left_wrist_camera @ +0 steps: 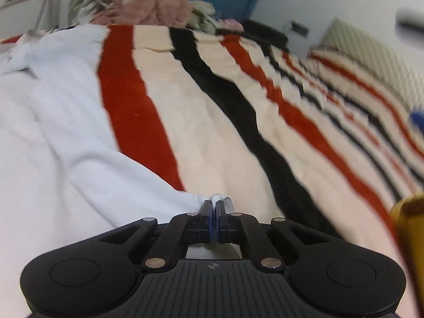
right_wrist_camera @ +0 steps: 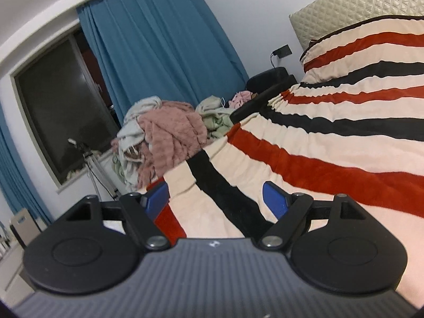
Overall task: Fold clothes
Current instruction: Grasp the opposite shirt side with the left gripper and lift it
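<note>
A white garment (left_wrist_camera: 53, 122) lies spread over the left part of a bed covered by a cream, red and black striped blanket (left_wrist_camera: 212, 122). My left gripper (left_wrist_camera: 214, 206) is shut on an edge of the white garment, a small fold of cloth poking out between the blue pads. My right gripper (right_wrist_camera: 216, 198) is open and empty, held above the striped blanket (right_wrist_camera: 331, 143), with its blue pads (right_wrist_camera: 275, 198) wide apart. The white garment does not show in the right wrist view.
A pile of pink and pale green clothes (right_wrist_camera: 164, 132) sits at the bed's far edge, also in the left wrist view (left_wrist_camera: 148, 0). Blue curtains (right_wrist_camera: 164, 47), a dark window (right_wrist_camera: 58, 111), a quilted headboard (right_wrist_camera: 357, 8) and a black object (right_wrist_camera: 270, 79) stand beyond.
</note>
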The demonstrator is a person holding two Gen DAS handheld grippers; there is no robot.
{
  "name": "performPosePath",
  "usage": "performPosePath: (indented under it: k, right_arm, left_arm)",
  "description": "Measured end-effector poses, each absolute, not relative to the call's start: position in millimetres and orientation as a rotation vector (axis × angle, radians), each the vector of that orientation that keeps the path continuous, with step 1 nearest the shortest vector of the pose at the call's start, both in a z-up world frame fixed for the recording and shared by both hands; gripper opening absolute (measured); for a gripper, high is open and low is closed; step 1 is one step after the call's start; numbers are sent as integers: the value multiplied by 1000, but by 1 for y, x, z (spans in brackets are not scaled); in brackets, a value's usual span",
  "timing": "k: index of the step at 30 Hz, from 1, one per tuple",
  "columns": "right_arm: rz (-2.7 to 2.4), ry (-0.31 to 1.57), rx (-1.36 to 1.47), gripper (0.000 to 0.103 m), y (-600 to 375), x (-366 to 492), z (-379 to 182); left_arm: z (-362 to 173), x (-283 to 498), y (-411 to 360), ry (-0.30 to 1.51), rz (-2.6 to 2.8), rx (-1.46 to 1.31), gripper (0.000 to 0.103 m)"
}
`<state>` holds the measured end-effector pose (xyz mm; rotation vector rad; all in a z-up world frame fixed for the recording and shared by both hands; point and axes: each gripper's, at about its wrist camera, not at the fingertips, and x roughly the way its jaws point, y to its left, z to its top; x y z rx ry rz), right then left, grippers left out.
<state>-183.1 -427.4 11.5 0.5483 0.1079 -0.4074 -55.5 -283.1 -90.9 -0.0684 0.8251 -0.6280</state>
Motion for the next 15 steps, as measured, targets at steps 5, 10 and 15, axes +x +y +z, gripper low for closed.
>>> performPosePath:
  k: [5,10,15]
  right_arm:
    - [-394,69,484,80,-413,-184,15]
    - [-337,53,396,80,-392,-189,28]
    - [-262,106,294,80,-365,-182,38]
  left_arm:
    - [-50,-73,-218,783,-623,-212,2]
    - [-11,-108,-143,754,-617,-305,1]
    - [-20,-142,-75,830,-533,-377,1]
